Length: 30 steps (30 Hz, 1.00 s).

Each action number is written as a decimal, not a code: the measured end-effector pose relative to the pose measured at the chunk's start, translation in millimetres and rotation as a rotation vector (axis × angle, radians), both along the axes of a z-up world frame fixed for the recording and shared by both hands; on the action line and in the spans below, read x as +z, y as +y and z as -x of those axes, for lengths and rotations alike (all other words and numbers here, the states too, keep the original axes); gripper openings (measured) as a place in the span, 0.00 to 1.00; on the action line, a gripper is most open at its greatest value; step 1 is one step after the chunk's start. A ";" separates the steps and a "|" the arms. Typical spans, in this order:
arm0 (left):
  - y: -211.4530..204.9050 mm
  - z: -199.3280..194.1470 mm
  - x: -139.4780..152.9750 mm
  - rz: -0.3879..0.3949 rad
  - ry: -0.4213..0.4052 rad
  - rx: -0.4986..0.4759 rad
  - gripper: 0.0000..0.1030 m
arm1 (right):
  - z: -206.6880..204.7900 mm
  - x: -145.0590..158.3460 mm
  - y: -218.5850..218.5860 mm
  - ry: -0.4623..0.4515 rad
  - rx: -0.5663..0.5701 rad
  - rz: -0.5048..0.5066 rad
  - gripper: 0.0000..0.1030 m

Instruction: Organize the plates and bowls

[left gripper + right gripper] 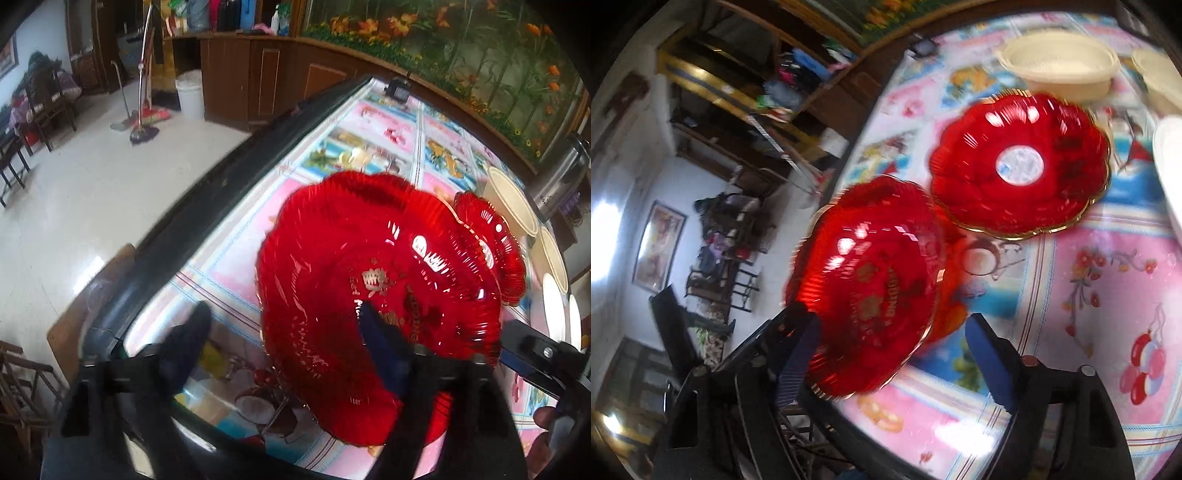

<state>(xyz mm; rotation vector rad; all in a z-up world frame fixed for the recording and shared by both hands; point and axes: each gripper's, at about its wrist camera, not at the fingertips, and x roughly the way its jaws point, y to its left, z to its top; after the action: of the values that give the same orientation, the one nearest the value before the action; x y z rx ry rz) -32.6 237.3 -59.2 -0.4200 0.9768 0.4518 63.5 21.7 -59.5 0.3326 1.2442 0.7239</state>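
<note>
A red scalloped glass plate (369,266) with gold lettering fills the left wrist view, lifted and tilted over the table edge. My left gripper (284,325) is open: one finger (384,343) lies across the plate, the other (188,339) is well left of it. In the right wrist view the same plate (871,280) is blurred at the table's near-left edge, and a second red plate (1019,162) with a white sticker lies further in. My right gripper (890,350) is open, its left finger (798,358) at the plate's rim. Its tip also shows in the left wrist view (532,350).
Cream bowls (1060,62) stand at the far side of the flower-patterned tablecloth (1108,280), also at the right in the left wrist view (513,199). A white dish (1171,162) is at the right edge. A steel pot (565,173) stands behind. The table's dark rim (221,177) borders open floor.
</note>
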 end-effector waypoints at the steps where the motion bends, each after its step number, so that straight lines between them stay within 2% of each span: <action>1: 1.5 -1.5 -4.9 0.020 0.008 0.006 0.57 | -1.6 -2.8 1.4 0.005 -0.005 0.001 0.68; 3: 2.7 -2.2 -11.3 0.035 0.025 0.010 0.33 | -3.4 -7.2 3.6 0.013 -0.009 0.007 0.54; 4: 1.9 -3.7 -15.4 0.044 0.038 0.005 0.28 | -4.1 -9.9 5.4 0.012 -0.007 0.017 0.51; 5: 0.1 -4.4 -17.8 0.042 0.039 0.002 0.21 | -4.4 -12.7 7.1 0.013 -0.006 0.036 0.42; 6: -1.4 -3.6 -17.1 0.027 0.035 0.004 0.21 | -5.3 -16.0 7.7 0.017 -0.008 0.051 0.31; 8: -3.9 -1.6 -15.6 0.007 0.030 0.010 0.20 | -5.3 -19.8 7.1 0.018 -0.015 0.070 0.16; 9: -4.2 0.2 -14.4 0.011 0.025 0.016 0.19 | -4.9 -21.1 8.0 0.004 -0.018 0.087 0.13; 12: -2.0 6.2 -10.4 0.013 0.008 0.028 0.18 | 0.1 -15.2 8.6 -0.031 -0.010 0.101 0.12; 21: 2.8 32.0 16.7 -0.064 -0.054 0.066 0.18 | 10.4 7.6 23.3 -0.128 0.047 0.077 0.12; 29: 6.1 27.0 -2.8 -0.043 0.001 0.064 0.18 | 16.4 -5.0 33.2 -0.108 0.070 0.109 0.13; 30: 5.5 22.2 -9.6 -0.034 0.029 0.051 0.19 | 16.7 -5.9 33.3 -0.109 0.067 0.117 0.15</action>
<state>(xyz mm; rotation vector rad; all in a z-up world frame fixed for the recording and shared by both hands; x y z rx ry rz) -54.7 242.8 -68.8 -0.4091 0.9863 0.5211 46.8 54.9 -65.4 0.1543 1.1932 0.7145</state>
